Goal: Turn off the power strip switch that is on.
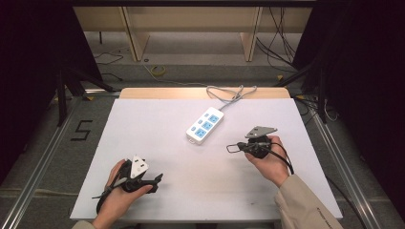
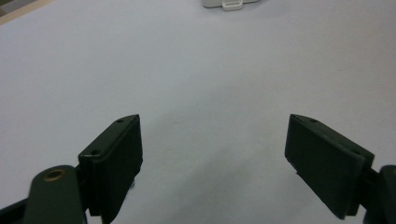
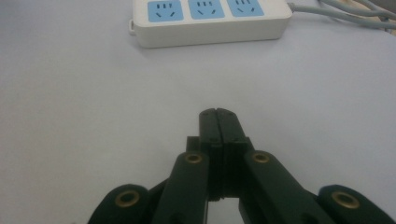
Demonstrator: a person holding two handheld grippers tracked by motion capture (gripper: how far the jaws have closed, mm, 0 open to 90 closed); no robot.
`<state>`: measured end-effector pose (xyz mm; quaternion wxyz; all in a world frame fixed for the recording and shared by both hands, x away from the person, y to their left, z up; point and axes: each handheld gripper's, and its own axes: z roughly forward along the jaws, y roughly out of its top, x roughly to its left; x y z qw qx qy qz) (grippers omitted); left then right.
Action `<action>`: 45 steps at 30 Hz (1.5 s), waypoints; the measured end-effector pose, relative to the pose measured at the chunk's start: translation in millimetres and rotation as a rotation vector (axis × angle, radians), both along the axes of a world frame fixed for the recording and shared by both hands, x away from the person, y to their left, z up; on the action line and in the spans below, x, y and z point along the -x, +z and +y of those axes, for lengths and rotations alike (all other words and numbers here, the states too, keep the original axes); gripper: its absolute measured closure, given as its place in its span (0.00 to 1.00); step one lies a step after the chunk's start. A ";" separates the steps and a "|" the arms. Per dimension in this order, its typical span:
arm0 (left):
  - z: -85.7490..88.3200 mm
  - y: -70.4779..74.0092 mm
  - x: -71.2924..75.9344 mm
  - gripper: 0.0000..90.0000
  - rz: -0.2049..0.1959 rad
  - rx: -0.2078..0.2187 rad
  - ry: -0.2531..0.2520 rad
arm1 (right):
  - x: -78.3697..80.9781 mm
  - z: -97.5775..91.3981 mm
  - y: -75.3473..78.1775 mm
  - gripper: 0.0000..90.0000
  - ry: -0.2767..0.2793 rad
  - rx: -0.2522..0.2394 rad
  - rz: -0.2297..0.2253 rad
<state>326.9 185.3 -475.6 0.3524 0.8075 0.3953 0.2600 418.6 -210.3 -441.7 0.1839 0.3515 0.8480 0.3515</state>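
White plastic power strip w/ three blue socket faces [image 1: 205, 125] lies flat near mid-back of the white worktop [image 1: 157, 119], set diagonally; its grey cord [image 1: 229, 93] runs off the far end and loops by the worktop's back edge.

Right tool [image 1: 232, 148], black w/ grey three-cornered plate on top, is held in the person's right hand [image 1: 270, 162] to the right of the strip, tips pointing left toward the strip's near end, near it but apart. In right gripper view its two black jaws are pressed together, nothing between them, and the strip [image 3: 210, 21] sits ahead across bare worktop, sockets facing up, cord [image 3: 341, 11] leaving at the right.

Left tool [image 1: 157, 178], black w/ white plate on top, is in the left hand [image 1: 117, 191] at the near-left part of the worktop, well apart from the strip. In left gripper view its jaws stand wide apart over bare white surface, nothing between; one end of the strip [image 2: 226, 4] just shows at the top edge.

Beige sleeve [image 1: 305, 205] covers the right forearm.
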 end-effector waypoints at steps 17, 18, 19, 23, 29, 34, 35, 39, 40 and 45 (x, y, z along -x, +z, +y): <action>0.1 0.0 -0.3 0.21 0.005 -0.005 -0.006 | -14.1 9.1 0.5 1.00 0.003 0.022 0.011; 0.1 0.0 -0.3 0.21 0.005 -0.004 -0.006 | -14.9 9.5 0.4 1.00 0.004 0.027 0.011; 0.0 -0.1 -0.3 0.21 0.003 -0.004 -0.005 | -16.5 9.8 0.6 1.00 0.004 0.029 0.011; -0.2 -0.2 -0.3 0.21 0.003 -0.005 -0.005 | -18.5 10.3 1.9 1.00 -0.001 0.028 0.013; -0.4 -0.2 -0.3 0.21 0.004 -0.003 -0.006 | -24.1 11.0 3.7 1.00 -0.006 0.031 0.018; -0.6 -0.4 -0.5 0.21 0.004 -0.002 -0.006 | -27.1 12.2 4.9 1.00 -0.008 0.030 0.018; -0.5 -0.4 -0.5 0.21 0.004 -0.002 -0.006 | -28.8 13.4 4.7 1.00 -0.007 0.035 0.019; -0.5 -0.5 -0.5 0.21 0.005 -0.003 -0.005 | -32.6 15.3 4.9 1.00 -0.005 0.042 0.022; -0.5 -0.5 -0.5 0.21 0.005 -0.002 -0.005 | -32.6 15.3 4.9 1.00 -0.005 0.042 0.022; -0.9 -0.5 -0.5 0.21 0.005 -0.001 -0.006 | -37.1 17.4 6.1 1.00 -0.004 0.050 0.026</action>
